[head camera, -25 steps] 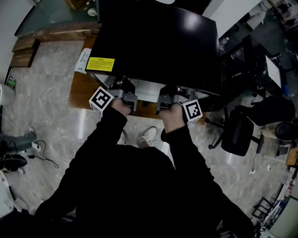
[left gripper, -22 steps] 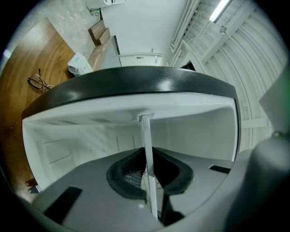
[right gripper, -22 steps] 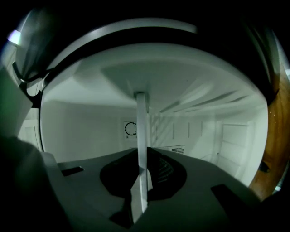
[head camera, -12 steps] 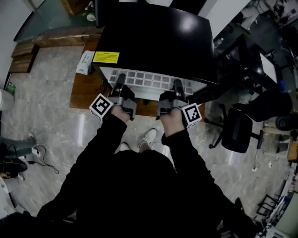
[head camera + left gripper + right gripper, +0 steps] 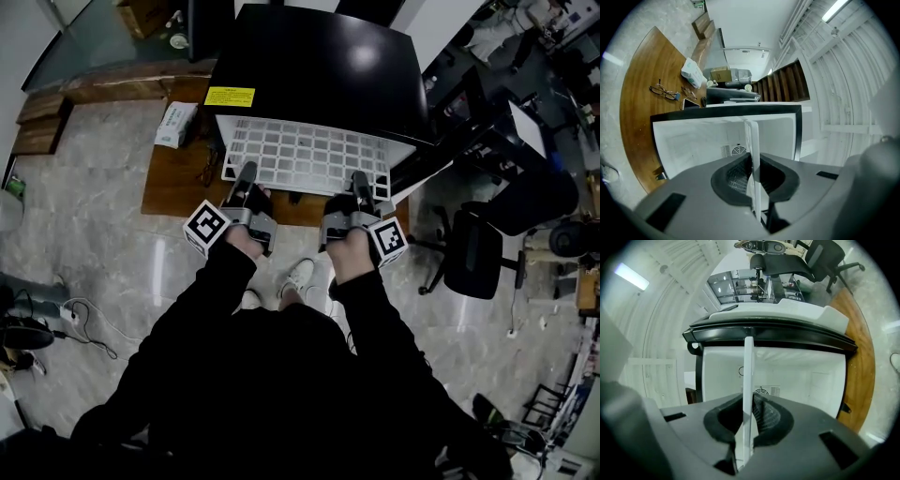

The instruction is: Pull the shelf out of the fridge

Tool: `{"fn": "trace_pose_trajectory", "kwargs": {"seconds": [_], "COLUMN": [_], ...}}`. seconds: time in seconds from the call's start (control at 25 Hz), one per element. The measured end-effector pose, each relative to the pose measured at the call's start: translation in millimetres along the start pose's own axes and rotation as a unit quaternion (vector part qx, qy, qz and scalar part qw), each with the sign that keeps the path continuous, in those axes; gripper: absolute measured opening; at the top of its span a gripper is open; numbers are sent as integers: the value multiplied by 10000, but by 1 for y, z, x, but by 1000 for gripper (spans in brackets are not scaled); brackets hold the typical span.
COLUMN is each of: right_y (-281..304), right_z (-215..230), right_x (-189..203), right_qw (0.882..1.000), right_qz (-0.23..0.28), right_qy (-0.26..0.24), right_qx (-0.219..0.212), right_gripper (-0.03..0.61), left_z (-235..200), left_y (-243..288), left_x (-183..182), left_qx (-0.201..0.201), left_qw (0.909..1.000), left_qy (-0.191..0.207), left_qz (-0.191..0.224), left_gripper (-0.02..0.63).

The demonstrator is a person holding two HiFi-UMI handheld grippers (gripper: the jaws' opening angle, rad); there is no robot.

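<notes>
The white wire shelf [image 5: 309, 155] sticks well out of the front of the black fridge [image 5: 319, 66], lying flat. My left gripper [image 5: 246, 178] is shut on the left part of the shelf's front edge. My right gripper [image 5: 360, 185] is shut on the right part. In the left gripper view the shelf [image 5: 752, 140] runs edge-on between the pads of the gripper [image 5: 753, 183] toward the fridge's white inside [image 5: 693, 140]. The right gripper view shows the same: the shelf [image 5: 748, 380] clamped in the gripper [image 5: 746, 427], with the open fridge cavity [image 5: 801, 376] behind.
The fridge stands on a low wooden platform [image 5: 173, 178] with a tissue pack [image 5: 175, 124] and a pair of glasses [image 5: 663, 91] on it. A black office chair [image 5: 473, 262] stands to the right. The person's shoes [image 5: 300, 277] are just below the shelf.
The shelf has slid out of the fridge toward the person, from barely showing to mostly exposed. Both grippers have drawn back with it, still clamped on its front edge.
</notes>
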State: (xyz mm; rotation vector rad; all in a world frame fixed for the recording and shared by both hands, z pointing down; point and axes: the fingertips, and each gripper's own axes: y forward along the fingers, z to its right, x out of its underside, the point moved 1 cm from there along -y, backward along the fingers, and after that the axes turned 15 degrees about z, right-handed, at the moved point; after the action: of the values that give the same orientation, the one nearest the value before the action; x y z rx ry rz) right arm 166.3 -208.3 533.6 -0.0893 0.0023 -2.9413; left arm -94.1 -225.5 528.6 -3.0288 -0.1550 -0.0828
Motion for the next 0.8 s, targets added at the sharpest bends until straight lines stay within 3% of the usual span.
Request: {"fn": "trace_pose_trajectory", "kwargs": {"seconds": [0.4,0.6,0.8], "right_y": [-67,-110,-143], "right_z": [-4,-22,-70], "right_x": [-8,-9,-17], "right_qw": [9999,9996,9978], "right_qz": [110,43,42], "right_qy": [102,127,86], "right_qx": [-68,-251,-663], "right_gripper": [31,31,32], "left_z": [11,40,92], "left_y": [-55,-89,-116], "left_x": [1,-4,-3], "left_qx": [-45,219,641], "left_qw": [9998,9994,9972], "left_qy": [-87,-34,-20], "left_qz": [-159,-262,-389], "left_gripper": [25,24,23]}}
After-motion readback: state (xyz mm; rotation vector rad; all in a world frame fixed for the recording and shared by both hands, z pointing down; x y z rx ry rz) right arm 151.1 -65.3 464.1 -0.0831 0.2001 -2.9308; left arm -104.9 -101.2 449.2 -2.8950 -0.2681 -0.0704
